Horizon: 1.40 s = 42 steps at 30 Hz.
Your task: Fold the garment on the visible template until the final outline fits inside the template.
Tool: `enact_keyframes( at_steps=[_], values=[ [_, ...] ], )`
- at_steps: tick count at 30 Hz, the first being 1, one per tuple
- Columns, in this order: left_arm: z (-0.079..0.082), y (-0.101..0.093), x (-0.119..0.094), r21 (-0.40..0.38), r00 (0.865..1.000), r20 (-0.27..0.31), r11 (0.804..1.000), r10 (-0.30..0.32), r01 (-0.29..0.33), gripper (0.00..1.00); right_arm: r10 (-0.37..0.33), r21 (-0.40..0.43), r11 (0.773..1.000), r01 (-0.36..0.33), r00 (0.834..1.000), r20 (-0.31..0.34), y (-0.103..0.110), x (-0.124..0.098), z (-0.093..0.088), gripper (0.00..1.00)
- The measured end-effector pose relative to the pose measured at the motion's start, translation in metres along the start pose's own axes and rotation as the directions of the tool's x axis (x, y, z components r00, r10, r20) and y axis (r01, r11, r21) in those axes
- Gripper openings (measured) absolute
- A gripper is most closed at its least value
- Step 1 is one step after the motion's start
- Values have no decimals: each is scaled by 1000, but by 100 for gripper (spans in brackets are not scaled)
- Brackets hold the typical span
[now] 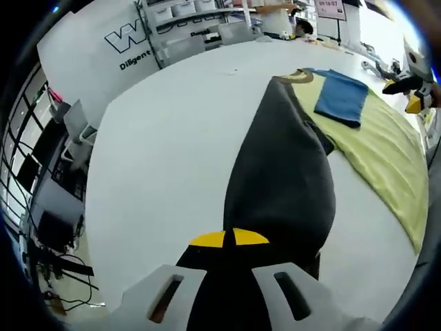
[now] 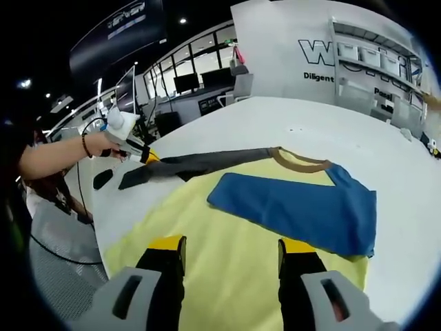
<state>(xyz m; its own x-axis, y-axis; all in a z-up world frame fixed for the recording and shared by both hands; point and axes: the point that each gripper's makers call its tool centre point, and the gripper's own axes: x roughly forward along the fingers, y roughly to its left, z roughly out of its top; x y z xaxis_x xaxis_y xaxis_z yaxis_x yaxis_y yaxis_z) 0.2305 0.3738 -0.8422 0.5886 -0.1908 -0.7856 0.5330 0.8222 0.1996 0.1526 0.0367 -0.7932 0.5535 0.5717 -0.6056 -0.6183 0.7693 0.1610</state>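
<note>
One garment (image 2: 262,227) | one dark sleeve (image 1: 282,179), left jaws seemingly clamped | right jaws apart

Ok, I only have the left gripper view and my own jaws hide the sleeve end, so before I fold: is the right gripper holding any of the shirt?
Observer: No. The right gripper is open over the yellow body, with nothing between its jaws.
Operator: And how does my grey sleeve lie from that side?
Observer: The grey sleeve runs as a nearly straight band from the brown collar out to the left gripper, which is shut on its end.
</note>
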Motion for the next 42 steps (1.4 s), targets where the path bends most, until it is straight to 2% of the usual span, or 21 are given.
enact_keyframes(
  at_steps=[16, 24, 30, 42],
  values=[
    [11, 28, 13, 68, 998, -9, 996, 65, -64, 1, 10, -3, 1000, -10, 1000, 5, 3, 0, 2, 51],
    [17, 35, 19, 83, 998, -1, 995, 63, -62, 1, 32, -1, 1000, -32, 999, 19, 12, 2, 6, 51],
    [21, 39, 24, 136, 999, -4, 990, 46, -45, 1, 38, -3, 999, -38, 999, 18, 16, 2, 6, 51],
    [25, 49, 31, 149, 1000, -1, 989, 9, -8, 1, 47, 1, 999, -47, 999, 25, 23, 2, 10, 51]
  ],
)
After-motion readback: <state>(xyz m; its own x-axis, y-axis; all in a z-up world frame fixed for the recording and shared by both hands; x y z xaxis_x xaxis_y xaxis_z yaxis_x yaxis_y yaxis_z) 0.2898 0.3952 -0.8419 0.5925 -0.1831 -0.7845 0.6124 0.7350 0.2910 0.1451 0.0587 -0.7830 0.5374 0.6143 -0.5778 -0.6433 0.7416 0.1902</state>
